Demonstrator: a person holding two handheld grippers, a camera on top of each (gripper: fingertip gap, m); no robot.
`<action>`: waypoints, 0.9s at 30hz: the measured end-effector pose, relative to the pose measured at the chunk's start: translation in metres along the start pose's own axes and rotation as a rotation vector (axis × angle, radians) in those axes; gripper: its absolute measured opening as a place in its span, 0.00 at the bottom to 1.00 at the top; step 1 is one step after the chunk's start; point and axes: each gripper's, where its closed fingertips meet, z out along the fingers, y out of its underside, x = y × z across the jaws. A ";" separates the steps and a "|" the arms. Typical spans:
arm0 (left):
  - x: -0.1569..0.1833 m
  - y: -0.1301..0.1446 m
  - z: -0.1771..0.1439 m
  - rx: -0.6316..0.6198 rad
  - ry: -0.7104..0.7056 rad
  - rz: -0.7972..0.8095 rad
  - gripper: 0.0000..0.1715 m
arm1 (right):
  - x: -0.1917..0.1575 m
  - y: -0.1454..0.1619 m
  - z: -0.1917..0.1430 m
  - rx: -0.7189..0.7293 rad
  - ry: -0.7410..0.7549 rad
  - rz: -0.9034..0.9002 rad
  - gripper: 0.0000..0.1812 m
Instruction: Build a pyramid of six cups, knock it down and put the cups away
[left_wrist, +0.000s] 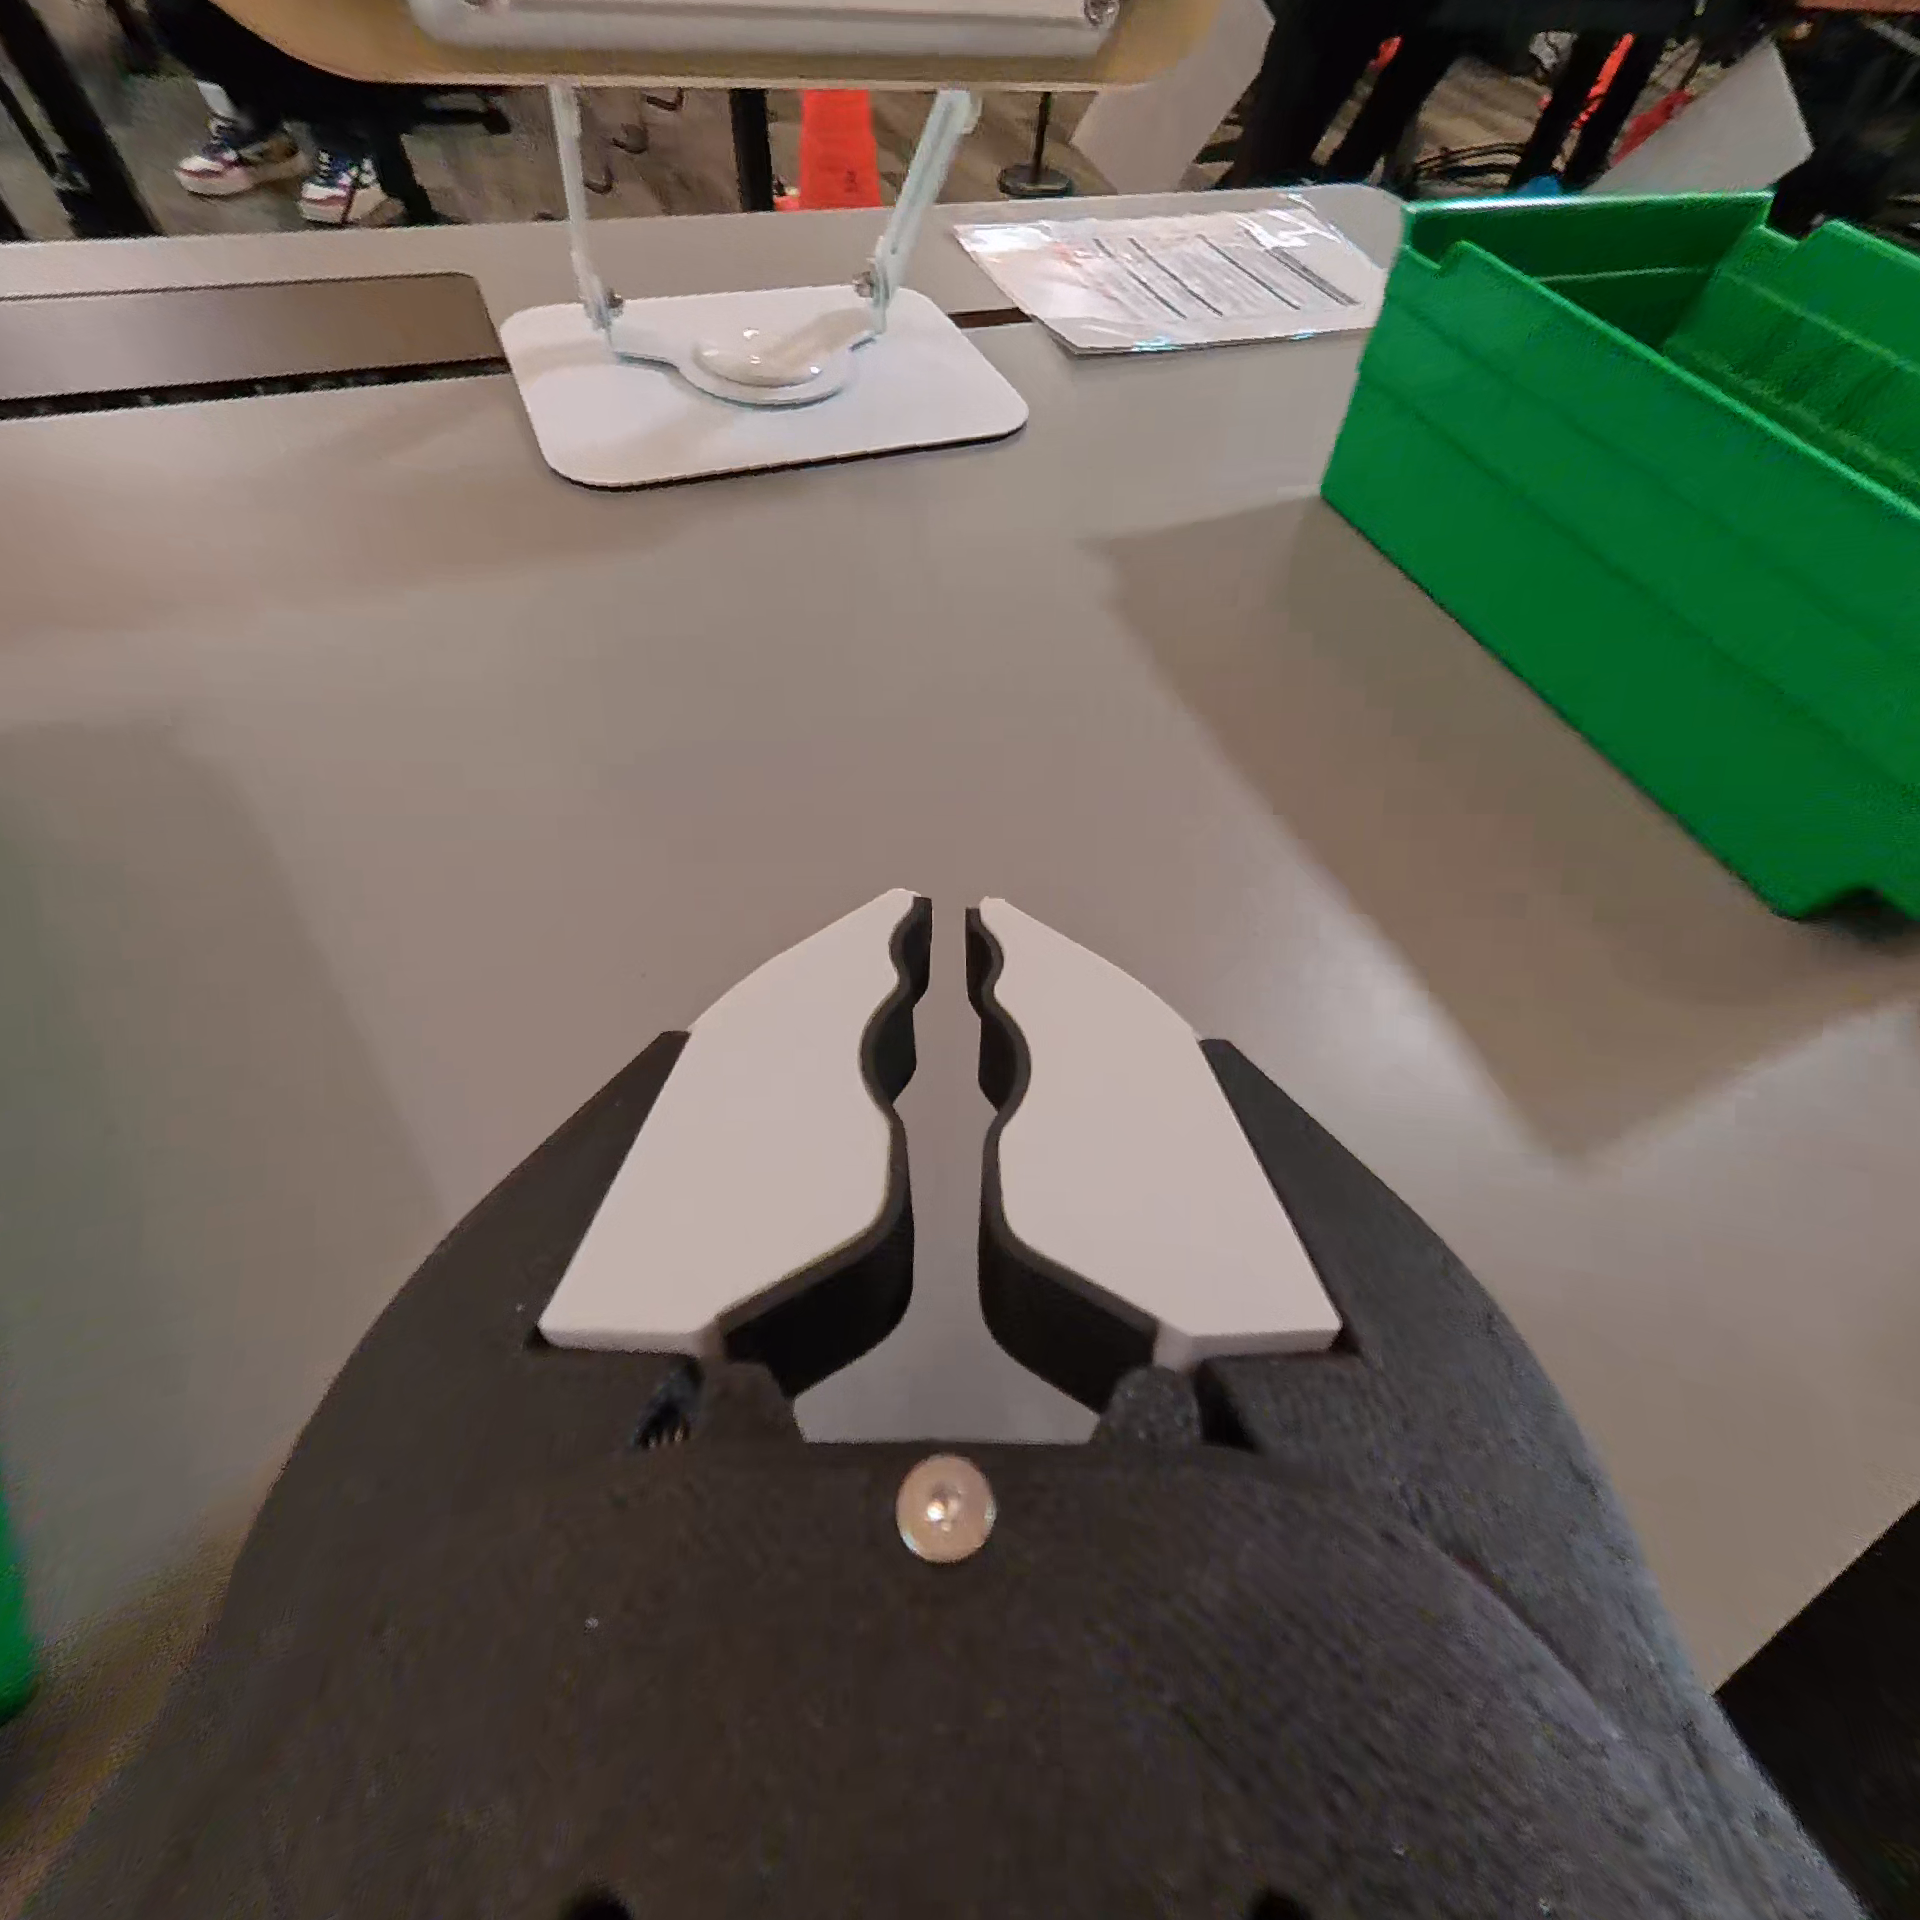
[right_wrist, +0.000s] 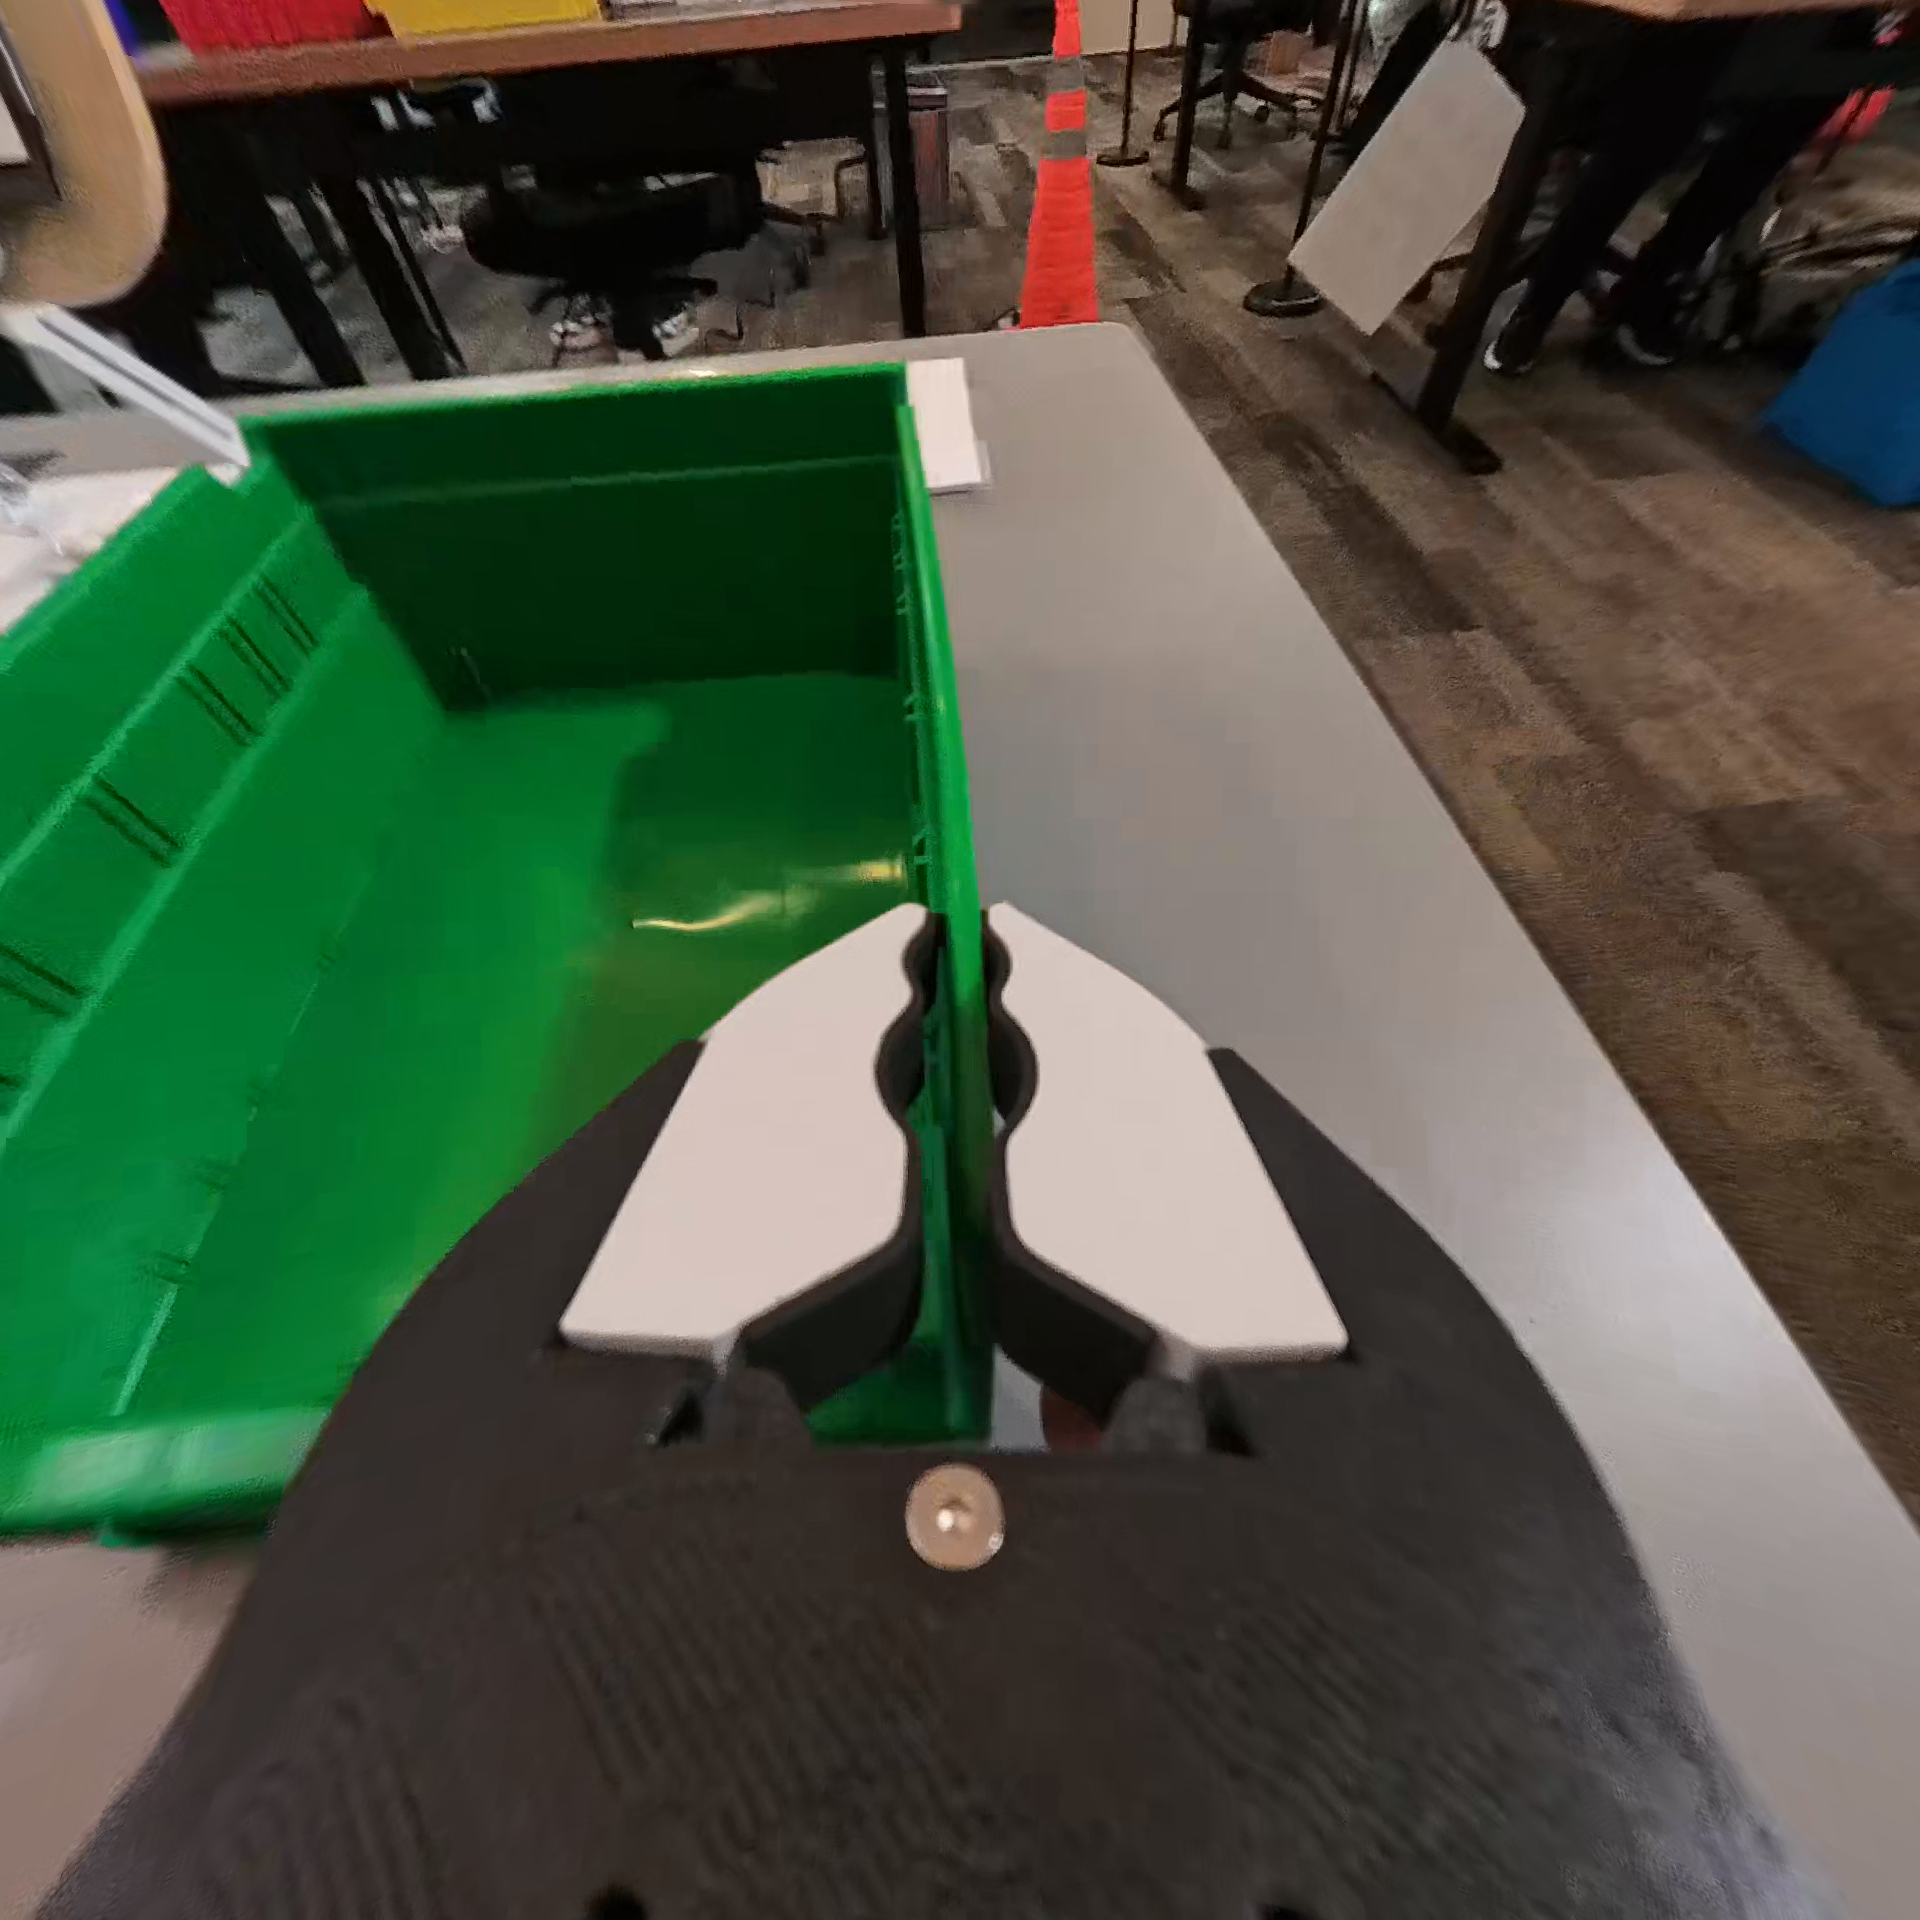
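Fingers of your right gripper (right_wrist: 956, 920) pinch the green bin (right_wrist: 520, 831) by its right wall, which runs lengthwise ahead, while your left gripper (left_wrist: 948, 906), nearly closed and empty, hovers over bare table (left_wrist: 520, 675) left of it.

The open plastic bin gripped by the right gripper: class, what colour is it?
Bright green; the open plastic bin shows best in the right wrist view, its side wall clamped by the right gripper.
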 end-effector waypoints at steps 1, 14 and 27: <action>-0.001 0.001 -0.001 -0.001 -0.004 -0.002 0.04 | 0.006 0.000 0.001 0.002 -0.022 0.024 0.03; 0.020 0.017 -0.008 -0.036 0.022 0.061 0.03 | 0.063 -0.002 -0.004 0.074 -0.065 0.086 0.02; 0.016 0.028 -0.009 -0.077 0.106 -0.147 0.03 | 0.074 -0.006 0.007 0.073 -0.029 0.058 0.02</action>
